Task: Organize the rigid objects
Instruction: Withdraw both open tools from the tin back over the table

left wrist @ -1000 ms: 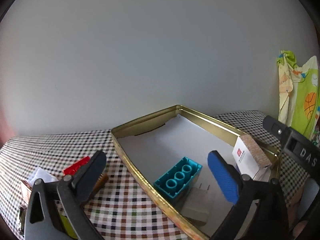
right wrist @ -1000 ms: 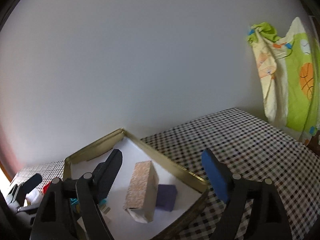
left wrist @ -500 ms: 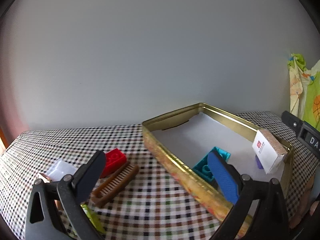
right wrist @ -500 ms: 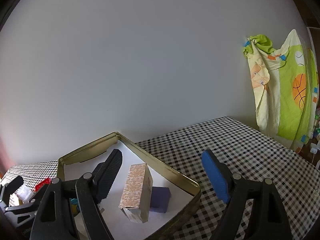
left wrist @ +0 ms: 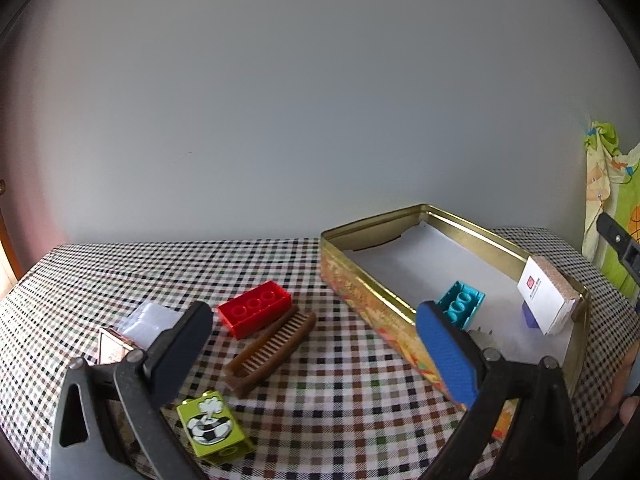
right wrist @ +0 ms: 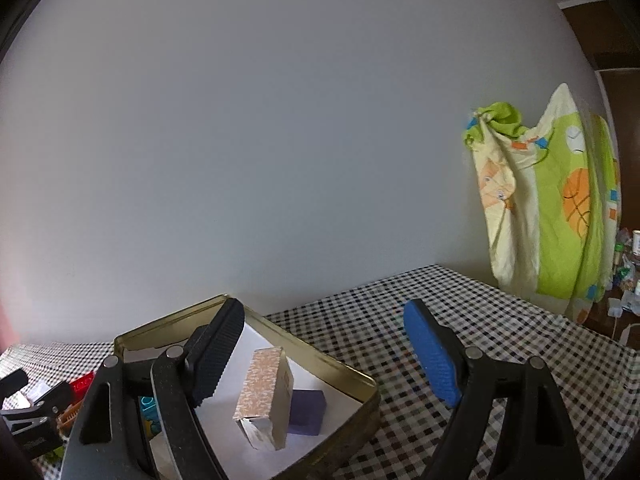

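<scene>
Gold tin [left wrist: 362,282] holds teal brick [left wrist: 460,309], patterned carton [right wrist: 264,392], purple block [right wrist: 307,412]; both tools spread, empty.

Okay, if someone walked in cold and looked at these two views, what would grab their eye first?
Probably the gold tin on the checked tablecloth, lined in white and already holding a teal brick, a patterned carton and a purple block. Next, the bright loose pieces left of it in the left wrist view: a red brick, a brown comb and a lime printed brick. Both grippers, left and right, hang open and empty.
</scene>
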Available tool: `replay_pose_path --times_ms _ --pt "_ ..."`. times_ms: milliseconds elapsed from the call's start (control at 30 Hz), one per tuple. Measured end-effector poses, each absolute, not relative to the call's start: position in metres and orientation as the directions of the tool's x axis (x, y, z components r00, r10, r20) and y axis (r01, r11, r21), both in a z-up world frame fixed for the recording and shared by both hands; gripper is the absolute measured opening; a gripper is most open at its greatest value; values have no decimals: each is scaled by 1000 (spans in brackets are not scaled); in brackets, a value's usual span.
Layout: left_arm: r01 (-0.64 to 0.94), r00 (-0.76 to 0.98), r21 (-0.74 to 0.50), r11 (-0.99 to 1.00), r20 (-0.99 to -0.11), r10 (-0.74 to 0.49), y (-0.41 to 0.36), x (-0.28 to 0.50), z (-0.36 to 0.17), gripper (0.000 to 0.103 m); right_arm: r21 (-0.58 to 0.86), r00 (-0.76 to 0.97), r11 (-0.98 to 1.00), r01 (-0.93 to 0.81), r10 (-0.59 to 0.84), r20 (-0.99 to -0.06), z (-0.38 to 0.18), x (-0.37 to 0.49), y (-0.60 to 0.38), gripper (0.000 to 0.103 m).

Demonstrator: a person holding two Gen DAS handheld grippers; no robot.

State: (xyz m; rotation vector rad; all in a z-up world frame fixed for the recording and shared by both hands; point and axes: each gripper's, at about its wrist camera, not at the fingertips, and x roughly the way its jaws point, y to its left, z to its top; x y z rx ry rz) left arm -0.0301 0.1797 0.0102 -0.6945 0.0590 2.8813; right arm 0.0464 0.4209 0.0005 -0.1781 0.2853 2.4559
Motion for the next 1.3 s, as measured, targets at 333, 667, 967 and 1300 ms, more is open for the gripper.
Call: replay_pose_path --times_ms 333,667,967,1300 --pt "-174 -877 2 -985 -455 154 167 -28 9 103 144 -770 -759 -636 609 -191 1 49 403 84" --pt "-168 -879 5 -986 -453 148 149 -22 8 103 162 -776 -760 -630 603 -187 -1 60 379 84" --pt "-168 -866 -10 -986 -476 153 129 -24 4 103 143 -775 -763 -630 610 -162 -1 64 355 84" --pt "-176 -853 -2 -984 -499 153 102 -24 2 103 159 -824 -813 -561 529 -202 -4 49 314 84"
